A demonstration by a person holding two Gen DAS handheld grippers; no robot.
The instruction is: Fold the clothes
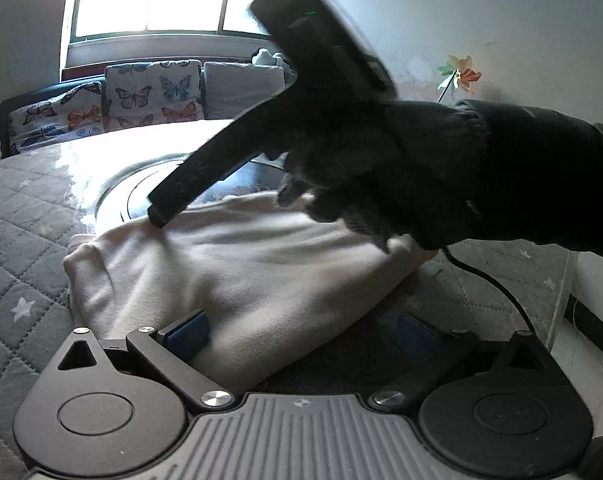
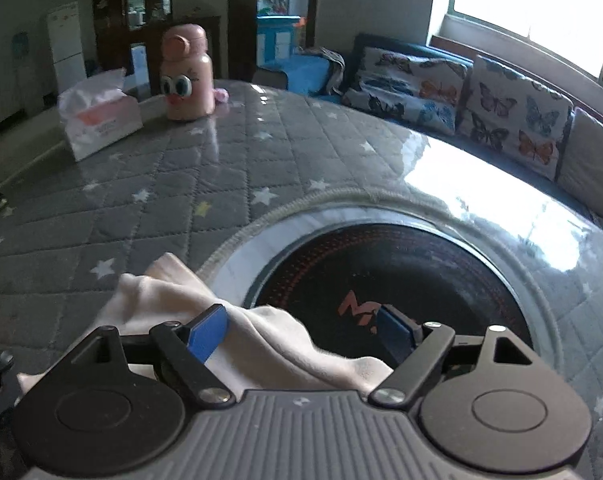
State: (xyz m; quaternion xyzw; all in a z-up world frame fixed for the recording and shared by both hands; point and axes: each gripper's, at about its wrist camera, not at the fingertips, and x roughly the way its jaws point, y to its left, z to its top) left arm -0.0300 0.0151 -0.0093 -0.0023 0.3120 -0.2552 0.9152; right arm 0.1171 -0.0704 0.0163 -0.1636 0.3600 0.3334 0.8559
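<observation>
Between your left claw's (image 1: 297, 332) spread fingers lay the cream garment (image 1: 237, 276) on the bench (image 1: 17, 216); your right claw (image 2: 301, 334), also spread, straddled its bunched edge.

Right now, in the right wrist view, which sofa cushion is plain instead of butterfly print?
The grey cushion at the far right end of the sofa, under the window. The two cushions to its left both carry coloured butterflies on white; this one has no pattern.

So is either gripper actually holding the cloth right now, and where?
Neither. The left gripper and the right gripper both stand wide open. The cream garment just lies unclamped between each one's jaws.
</observation>
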